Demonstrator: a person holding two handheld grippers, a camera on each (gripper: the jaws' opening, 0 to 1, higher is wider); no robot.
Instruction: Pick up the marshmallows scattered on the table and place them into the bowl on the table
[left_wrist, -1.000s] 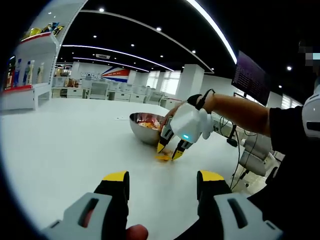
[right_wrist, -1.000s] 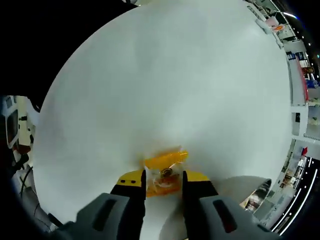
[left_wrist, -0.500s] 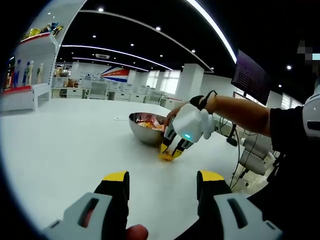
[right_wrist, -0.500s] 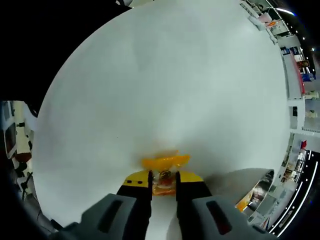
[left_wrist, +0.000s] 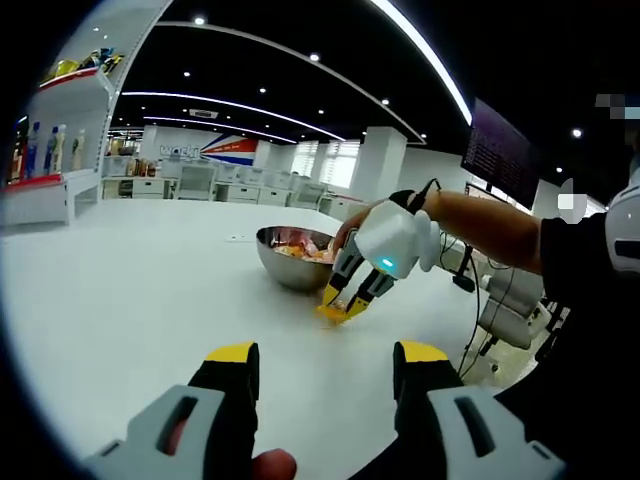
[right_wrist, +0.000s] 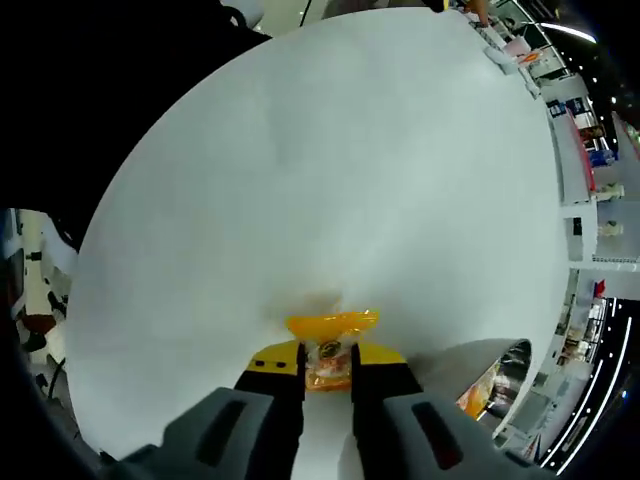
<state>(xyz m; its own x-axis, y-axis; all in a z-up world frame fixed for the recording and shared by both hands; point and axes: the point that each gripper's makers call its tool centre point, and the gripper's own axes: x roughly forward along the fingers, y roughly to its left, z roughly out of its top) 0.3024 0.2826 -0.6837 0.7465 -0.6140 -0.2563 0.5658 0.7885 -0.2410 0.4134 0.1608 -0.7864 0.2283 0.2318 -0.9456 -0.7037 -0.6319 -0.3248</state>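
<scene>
Two yellow-tipped jaws of the right gripper (right_wrist: 327, 358) are clenched on a small orange-wrapped marshmallow packet (right_wrist: 328, 345), whose crimped yellow end fans out just past the fingertips (right_wrist: 275, 357). In the right gripper view the packet hangs above the white bench (right_wrist: 320, 180), casting a faint shadow on the surface just beyond it. To the lower right in that view sits the steel bowl (right_wrist: 500, 385), its rim showing orange wrappers inside.

From the left gripper view, the right gripper (left_wrist: 347, 307) comes in from the right, held by a person's hand and bare forearm, tilted down with the packet (left_wrist: 333, 312) pinched at its tips just above the bench (left_wrist: 130, 290). The bowl (left_wrist: 290, 262) stands right behind it, near the gripper body, already holding several wrapped marshmallows.

The left gripper (left_wrist: 326, 362) rises from the bottom of its own view with its jaws spread wide apart and nothing between them, hovering over bare bench well short of the bowl. Shelving with bottles lines the far left wall.
</scene>
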